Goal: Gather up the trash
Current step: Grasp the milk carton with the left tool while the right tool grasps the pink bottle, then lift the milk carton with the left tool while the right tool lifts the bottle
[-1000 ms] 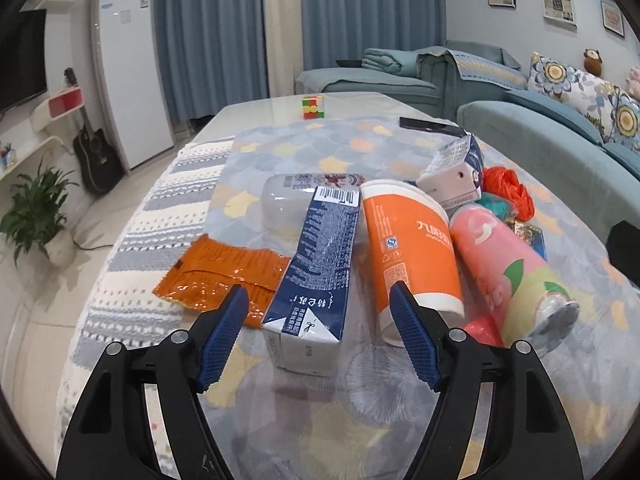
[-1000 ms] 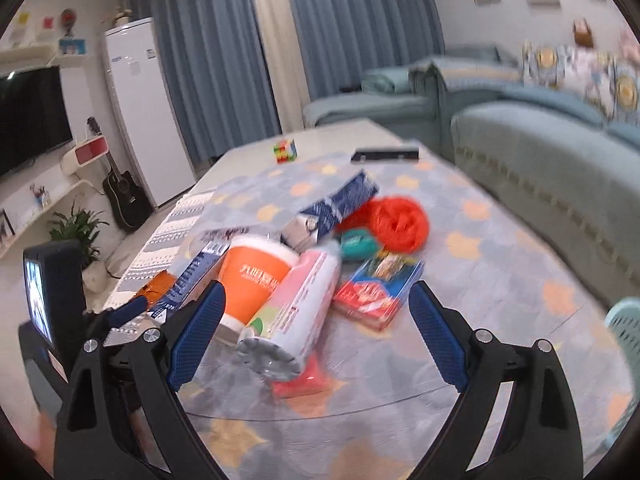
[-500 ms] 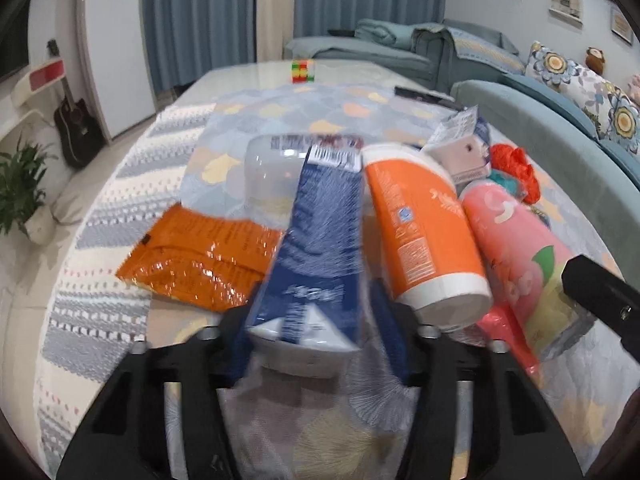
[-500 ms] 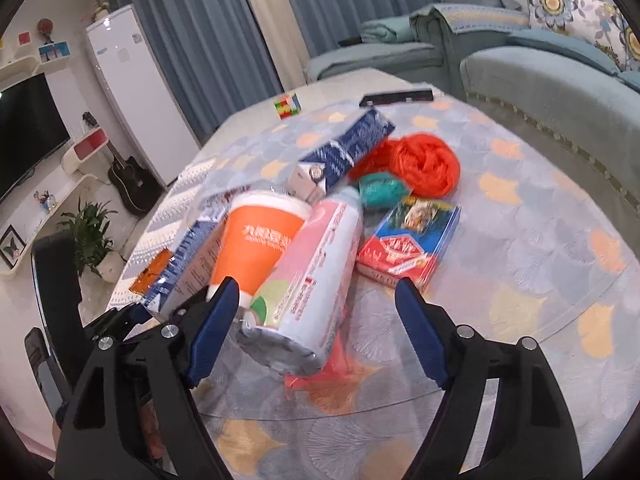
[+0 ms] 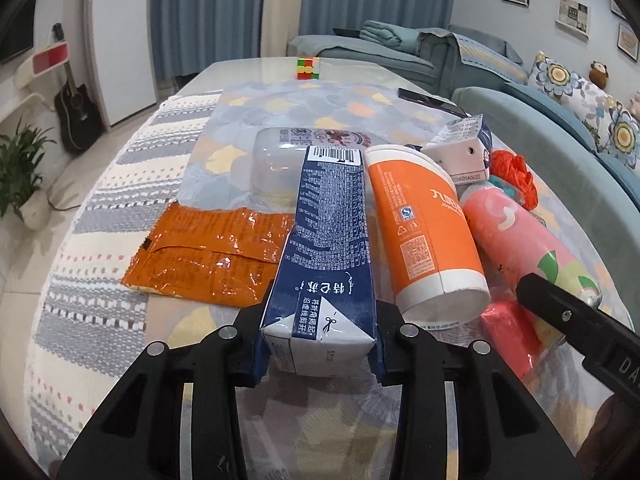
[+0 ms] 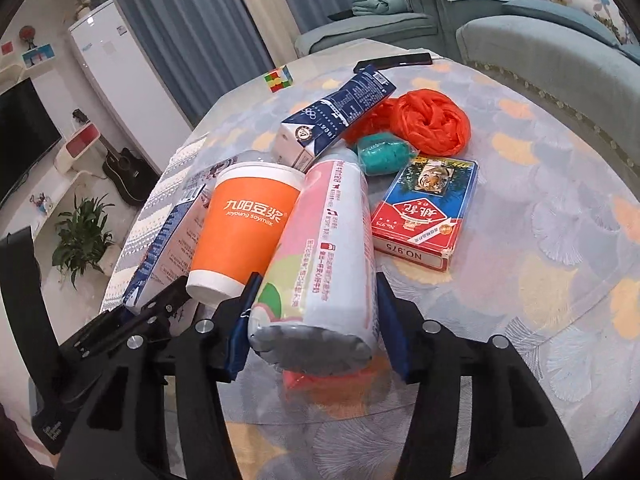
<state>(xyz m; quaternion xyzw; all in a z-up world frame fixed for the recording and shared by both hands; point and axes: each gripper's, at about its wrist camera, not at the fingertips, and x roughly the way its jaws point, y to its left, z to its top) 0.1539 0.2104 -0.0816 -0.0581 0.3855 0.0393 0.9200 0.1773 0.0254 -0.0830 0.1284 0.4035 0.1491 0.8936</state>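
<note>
black plastic gripper frames, blue pads, silver screws.

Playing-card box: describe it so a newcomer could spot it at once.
On the patterned tablecloth, look to the right of the pink bottle. The playing-card box lies flat just below the orange bag: the only red-and-blue pack with a tiger picture.

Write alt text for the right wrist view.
The right gripper, whose jaws have just been closing, clamps the near end of a pink bottle lying on a patterned tablecloth. Beside it lie an orange cup, a red card box and other trash.
</note>
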